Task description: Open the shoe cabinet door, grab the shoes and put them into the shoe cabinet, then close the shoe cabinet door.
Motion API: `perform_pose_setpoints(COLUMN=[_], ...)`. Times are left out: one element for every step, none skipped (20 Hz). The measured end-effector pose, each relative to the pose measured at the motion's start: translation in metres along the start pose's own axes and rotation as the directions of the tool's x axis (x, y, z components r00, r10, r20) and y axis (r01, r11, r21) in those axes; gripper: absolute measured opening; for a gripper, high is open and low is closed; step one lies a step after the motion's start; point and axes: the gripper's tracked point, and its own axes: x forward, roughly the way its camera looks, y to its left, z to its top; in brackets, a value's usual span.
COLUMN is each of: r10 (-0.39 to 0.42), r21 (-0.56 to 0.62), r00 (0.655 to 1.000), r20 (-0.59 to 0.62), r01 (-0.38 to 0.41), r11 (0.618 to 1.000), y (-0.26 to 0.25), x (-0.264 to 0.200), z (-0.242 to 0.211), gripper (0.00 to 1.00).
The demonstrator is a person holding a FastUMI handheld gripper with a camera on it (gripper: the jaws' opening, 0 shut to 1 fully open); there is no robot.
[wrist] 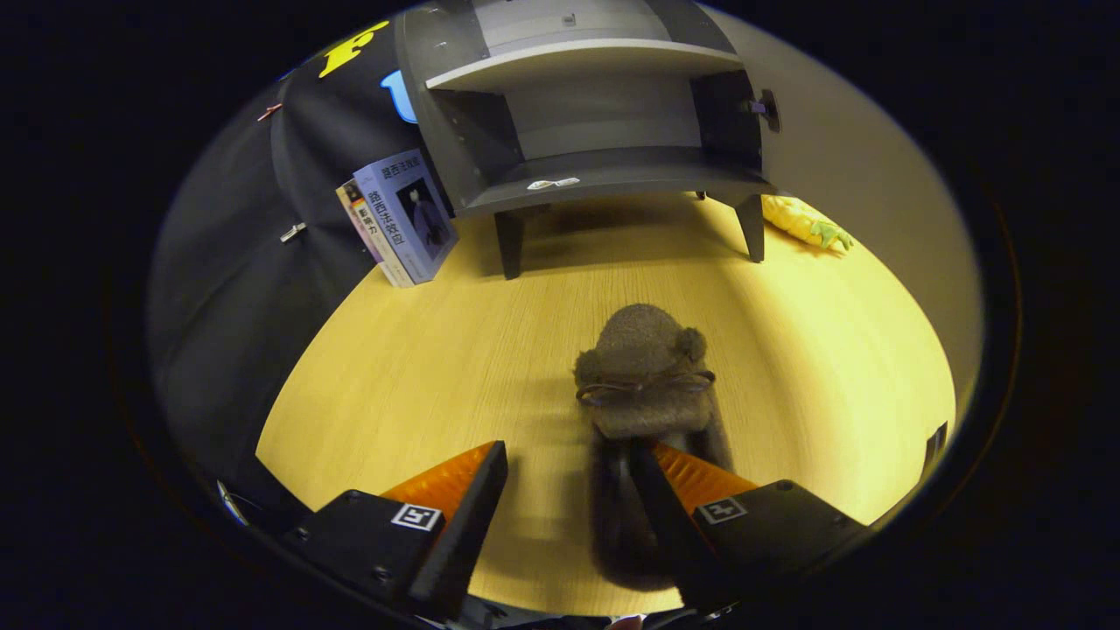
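A fuzzy brown slipper with small ears and a wire-glasses trim lies on the wooden floor, toe pointing toward the cabinet. My gripper is open above its heel end; the right finger sits over the slipper's opening, the left finger stands off to its left over bare floor. The grey shoe cabinet stands beyond on short legs, its door swung open at the right, showing a bare lower shelf and one shelf above.
Two books lean against the black cloth wall left of the cabinet. A yellow plush toy lies by the cabinet's right leg. Open wooden floor stretches between the slipper and the cabinet.
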Motion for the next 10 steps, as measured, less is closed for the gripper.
perform_pose_setpoints(r10=[-0.019,-0.031,-0.058,-0.082,-0.110,-0.131,-0.173,-0.171,-0.167,-0.158], r21=[-0.009,-0.014,-0.017,-0.010,0.001,0.001,0.005,0.022,0.031,0.029], r00=[1.000,0.999,0.997,0.995,0.992,0.989,0.982,0.982,0.983,0.984], r20=[0.013,0.029,0.043,0.051,0.056,0.063,0.075,0.084,0.081,0.079], r01=[0.019,0.031,0.059,0.082,0.110,0.132,0.173,0.170,0.165,0.156], r11=[1.000,0.999,0.998,0.997,0.994,0.991,0.985,0.985,0.986,0.987], y=[-0.002,-0.004,-0.008,-0.012,-0.018,-0.022,-0.032,-0.033,-0.031,-0.028], x=[0.011,0.021,0.027,0.036,0.043,0.050,0.050,0.052,0.049,0.048], z=[0.003,0.009,0.013,0.017,0.020,0.023,0.026,0.030,0.028,0.028], gripper=[0.87,0.86,0.81,0.75,0.71,0.59,0.47,0.35,0.23,0.11])
